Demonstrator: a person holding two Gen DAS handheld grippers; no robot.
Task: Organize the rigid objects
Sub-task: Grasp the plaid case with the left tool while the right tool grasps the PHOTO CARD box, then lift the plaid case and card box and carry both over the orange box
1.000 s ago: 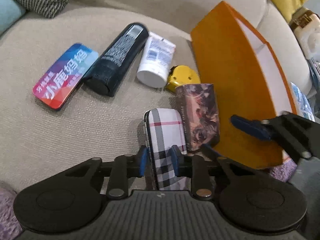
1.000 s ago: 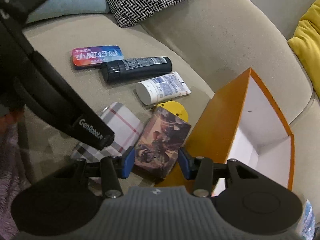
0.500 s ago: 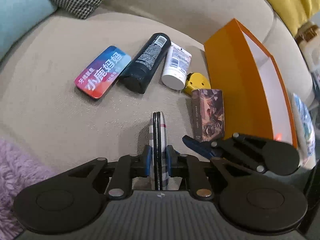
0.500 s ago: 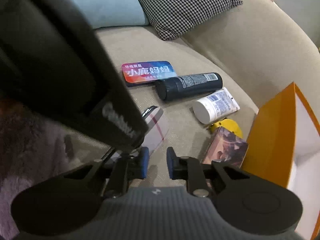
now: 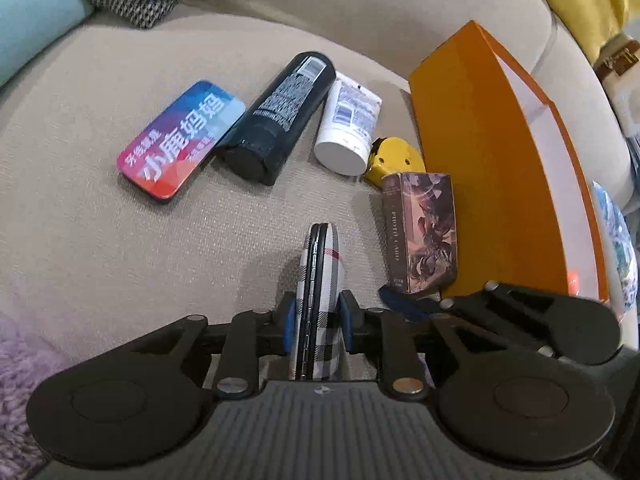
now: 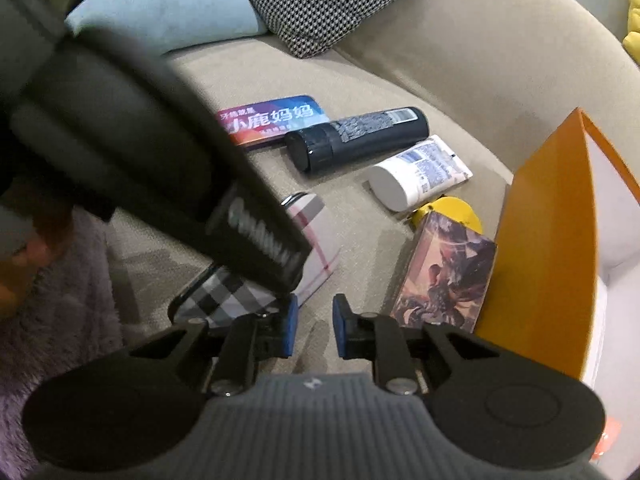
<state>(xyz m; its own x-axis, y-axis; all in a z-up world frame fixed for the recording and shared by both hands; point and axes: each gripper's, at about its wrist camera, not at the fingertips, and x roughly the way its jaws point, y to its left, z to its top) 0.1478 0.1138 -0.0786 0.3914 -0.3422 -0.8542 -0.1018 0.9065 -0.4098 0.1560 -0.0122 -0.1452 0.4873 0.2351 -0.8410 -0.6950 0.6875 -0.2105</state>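
A plaid case [image 5: 320,264] stands on its edge on the beige sofa seat [image 5: 120,260]. It sits between the pads of my left gripper [image 5: 317,320], which touch its sides while the jaws are opening. From the right wrist view the case [image 6: 316,236] shows under the left gripper's black body [image 6: 160,160]. My right gripper [image 6: 314,330] is shut with nothing between its pads, just left of a picture card box [image 6: 440,276]. That card box [image 5: 420,236] leans against an open orange box [image 5: 480,160], whose orange wall [image 6: 540,240] rises at the right.
Behind lie a colourful tin [image 5: 180,140], a dark bottle [image 5: 280,116], a white tube [image 5: 348,128] and a yellow tape measure [image 5: 394,158]. A houndstooth cushion [image 6: 340,0] and a light blue one [image 6: 168,4] line the back. A purple fuzzy cloth [image 5: 16,360] is at the near left.
The plaid case went from lying flat to standing on its edge in the left gripper. The right gripper left the card box, shut, and moved to its left.
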